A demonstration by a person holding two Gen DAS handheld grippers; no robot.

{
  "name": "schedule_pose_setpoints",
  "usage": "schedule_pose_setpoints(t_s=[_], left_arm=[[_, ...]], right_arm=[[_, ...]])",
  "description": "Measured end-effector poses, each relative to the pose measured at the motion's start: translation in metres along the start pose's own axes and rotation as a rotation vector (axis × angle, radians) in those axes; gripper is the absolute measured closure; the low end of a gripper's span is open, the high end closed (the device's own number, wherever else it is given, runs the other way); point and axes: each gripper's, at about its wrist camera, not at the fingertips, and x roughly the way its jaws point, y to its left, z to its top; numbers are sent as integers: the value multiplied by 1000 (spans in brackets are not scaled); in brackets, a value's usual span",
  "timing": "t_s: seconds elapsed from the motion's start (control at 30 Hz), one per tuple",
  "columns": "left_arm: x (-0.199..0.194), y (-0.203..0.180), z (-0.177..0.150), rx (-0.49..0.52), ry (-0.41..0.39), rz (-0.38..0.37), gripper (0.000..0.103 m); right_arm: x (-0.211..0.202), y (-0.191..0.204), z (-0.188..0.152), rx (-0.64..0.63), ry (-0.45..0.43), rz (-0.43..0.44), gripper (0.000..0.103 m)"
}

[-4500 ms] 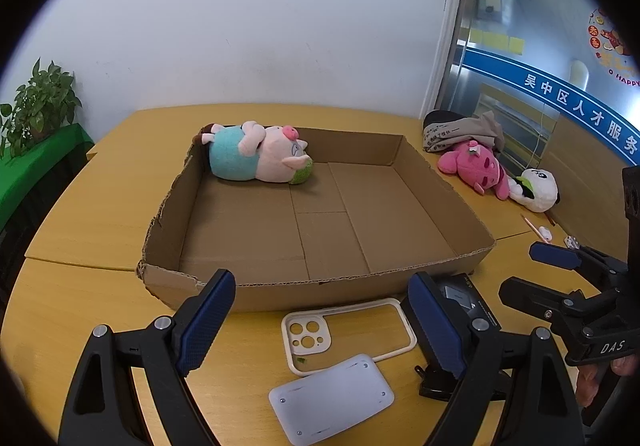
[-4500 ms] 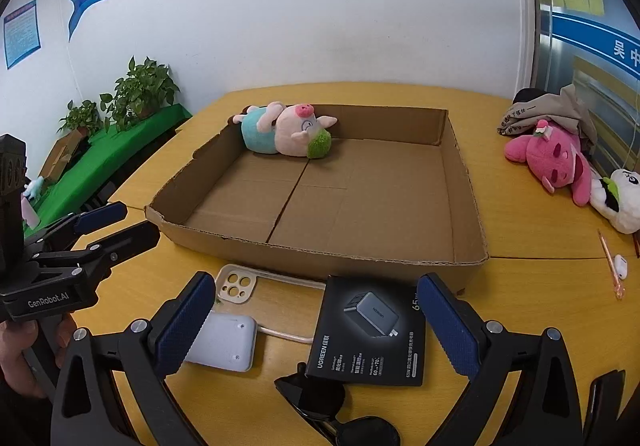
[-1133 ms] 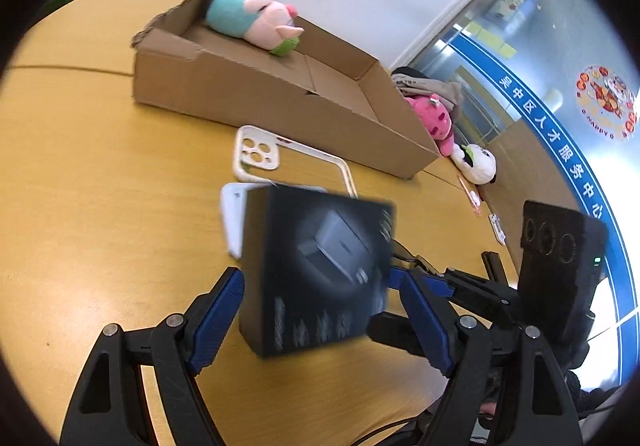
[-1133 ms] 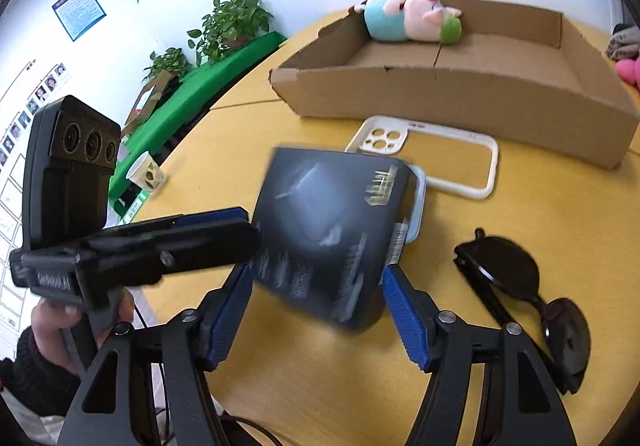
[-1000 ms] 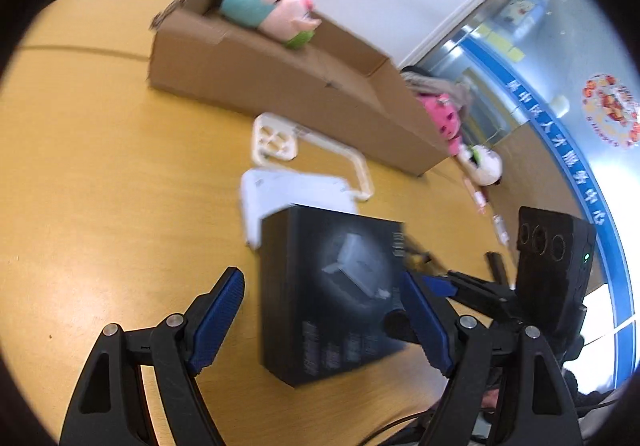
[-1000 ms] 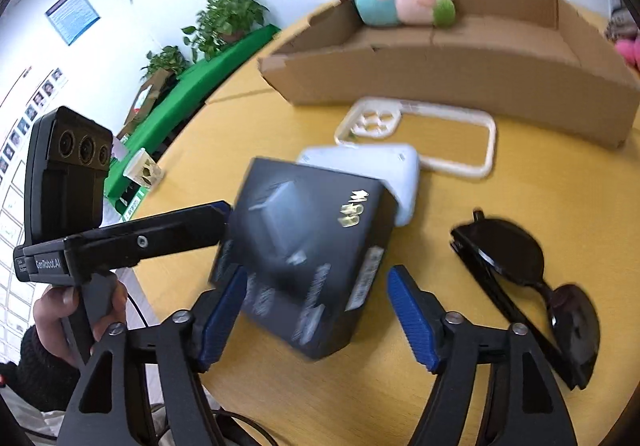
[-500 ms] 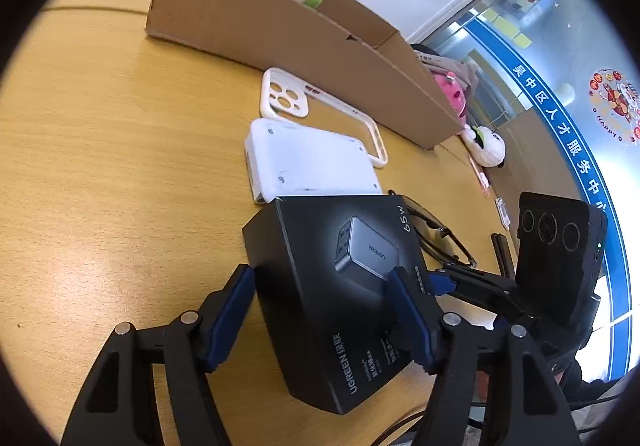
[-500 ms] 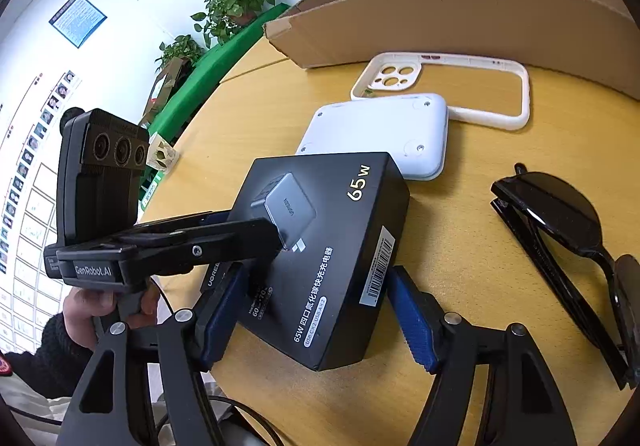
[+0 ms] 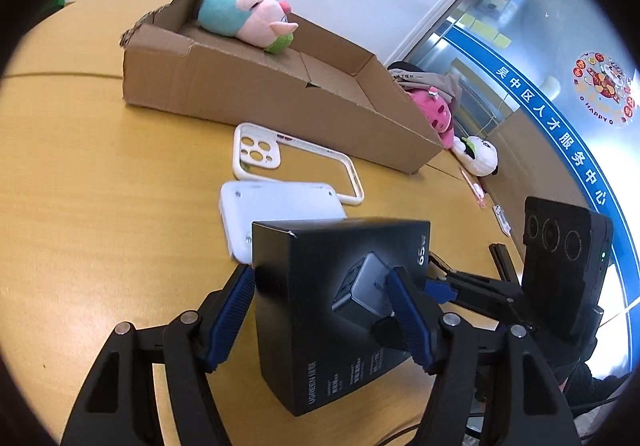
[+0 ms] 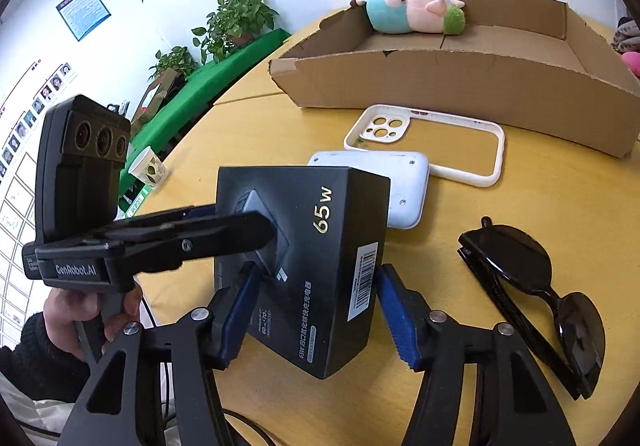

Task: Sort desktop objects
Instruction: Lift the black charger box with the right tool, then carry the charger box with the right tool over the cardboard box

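Note:
A black charger box (image 9: pixel 340 302) marked "65 W" is held above the wooden table, clamped by both grippers. My left gripper (image 9: pixel 326 318) is shut on it; it also shows in the right wrist view (image 10: pixel 256 230) with a finger across the box's top. My right gripper (image 10: pixel 312 310) is shut on the box's (image 10: pixel 304 258) sides, blue pads against them. Under and behind the box lie a white flat device (image 9: pixel 276 210), also seen in the right wrist view (image 10: pixel 400 182), and a cream phone case (image 10: pixel 424 142). Black sunglasses (image 10: pixel 532 286) lie at the right.
A shallow cardboard tray (image 9: pixel 224 86) stands behind, with a plush pig (image 9: pixel 244 14) in its far left corner. A pink plush (image 9: pixel 434 110) and a panda plush (image 9: pixel 478 154) lie right of the tray. Potted plants (image 10: pixel 236 22) stand on a green bench at the left.
The black box, held in both grippers, has been lifted and tilted more upright over the last second. Both grippers' pads have closed tighter on it. 4.5 s ago both grippers were open.

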Motion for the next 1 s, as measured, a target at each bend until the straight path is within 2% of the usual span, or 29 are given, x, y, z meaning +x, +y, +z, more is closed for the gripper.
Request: schedule_pose_setpoints(t_s=[0.13,0.2,0.27,0.33,0.4,0.43,0.5,0.57,0.6,0.63,0.83,1.0], left_arm=[[1,2,0,7,-6,5,40],[5,9,-1,-6,21,23,43],[8,18,-4,-35,50,8,42],[8,26,-5,-74,64,-20,38],[10,31,-7,-102,84,-19,29],[10,32,-8,-110,92,-19,28],[11,34,-11,-125,104,-36,28],[15,37,-15,-143,122,-82,31],[16,40,-17,-164,123,-116,37],[16,42,-19,-179,115,-133,37],[10,37,-21,-138,93,-130,37],[1,26,-17,-112,59,-137,37]], right_arm=[[2,-3,-2,7,-6,5,40],[2,-5,-2,8,-11,7,45],[3,-8,-2,14,-6,8,52],[4,-11,-2,29,1,24,52],[6,-13,0,41,15,37,49],[9,-14,1,53,31,47,48],[16,-16,0,64,71,52,27],[21,-17,-2,76,87,58,21],[24,-17,-2,84,93,80,23],[26,-16,-3,81,97,100,25],[26,-10,-3,47,88,84,26],[15,-2,-2,19,41,50,26]])
